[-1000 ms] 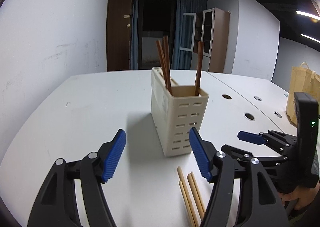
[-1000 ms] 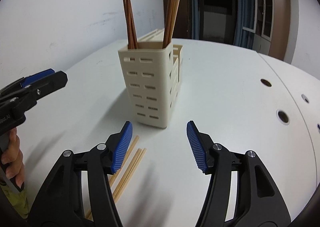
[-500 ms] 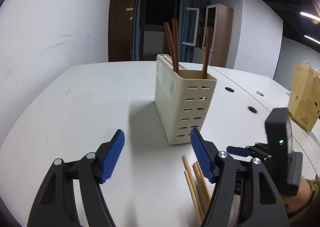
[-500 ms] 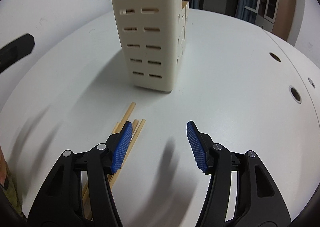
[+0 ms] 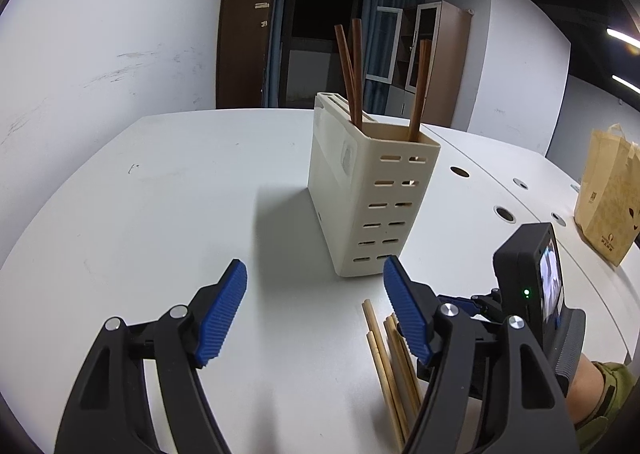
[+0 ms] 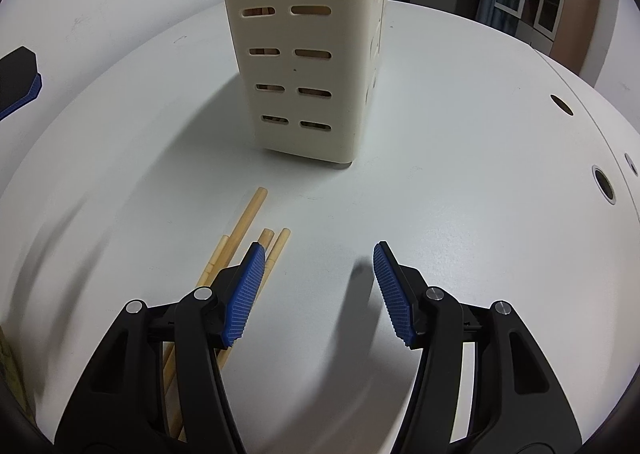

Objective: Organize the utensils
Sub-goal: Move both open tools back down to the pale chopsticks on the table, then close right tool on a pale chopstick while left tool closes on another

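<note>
1. Light chopsticks (image 6: 248,222): a loose bundle of pale wooden sticks lying flat on the counter (image 6: 460,174), just in front of the holder (image 6: 304,54), blunt ends toward it. One stick reaches further forward than the rest.
2. Handling, as I judge it: light, stiff, thin and round, so likely to roll or scissor apart when pinched. Best taken across the bundle near mid-length, square to the sticks.
3. Holder: cream plastic, slotted walls, upright. Three dark chopsticks (image 5: 352,70) already stand in it, leaning.
4. Right hand-held gripper (image 6: 316,290): jaws spread wide, nothing between them, low over the counter; its left finger overlaps the bundle.
5. Left hand-held gripper (image 5: 314,314): jaws spread, empty, facing the holder, the bundle at its right side.
</note>
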`<state>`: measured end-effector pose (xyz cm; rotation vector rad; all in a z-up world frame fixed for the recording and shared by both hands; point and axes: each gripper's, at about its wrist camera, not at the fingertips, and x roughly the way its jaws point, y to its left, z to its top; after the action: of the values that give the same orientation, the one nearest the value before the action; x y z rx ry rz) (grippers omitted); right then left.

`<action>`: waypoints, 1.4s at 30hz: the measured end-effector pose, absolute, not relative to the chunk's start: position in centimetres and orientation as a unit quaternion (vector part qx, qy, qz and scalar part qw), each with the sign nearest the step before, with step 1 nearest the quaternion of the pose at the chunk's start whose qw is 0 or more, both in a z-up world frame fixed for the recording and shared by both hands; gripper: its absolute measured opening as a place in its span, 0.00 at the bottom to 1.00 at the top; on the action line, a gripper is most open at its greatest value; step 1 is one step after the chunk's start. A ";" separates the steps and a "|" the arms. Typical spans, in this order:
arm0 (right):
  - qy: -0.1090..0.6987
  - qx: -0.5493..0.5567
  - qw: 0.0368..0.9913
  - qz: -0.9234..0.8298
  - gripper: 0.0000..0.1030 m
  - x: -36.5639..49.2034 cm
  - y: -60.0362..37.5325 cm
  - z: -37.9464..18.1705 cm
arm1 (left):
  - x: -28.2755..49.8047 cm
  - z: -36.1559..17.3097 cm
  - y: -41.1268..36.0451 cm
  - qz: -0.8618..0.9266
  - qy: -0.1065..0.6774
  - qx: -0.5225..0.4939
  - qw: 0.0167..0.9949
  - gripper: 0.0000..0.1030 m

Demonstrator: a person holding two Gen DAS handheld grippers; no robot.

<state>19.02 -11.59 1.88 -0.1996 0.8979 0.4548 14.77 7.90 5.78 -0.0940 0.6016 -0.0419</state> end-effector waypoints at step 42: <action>0.427 -0.082 0.869 0.236 0.06 15.2 -14.6 2.1 | 18.4 -2.7 2.9 -0.048 0.447 0.026 0.893 0.66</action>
<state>15.15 -14.59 2.10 -0.1711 0.8926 0.4946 18.44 2.92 -2.70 0.0531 0.9269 -0.0987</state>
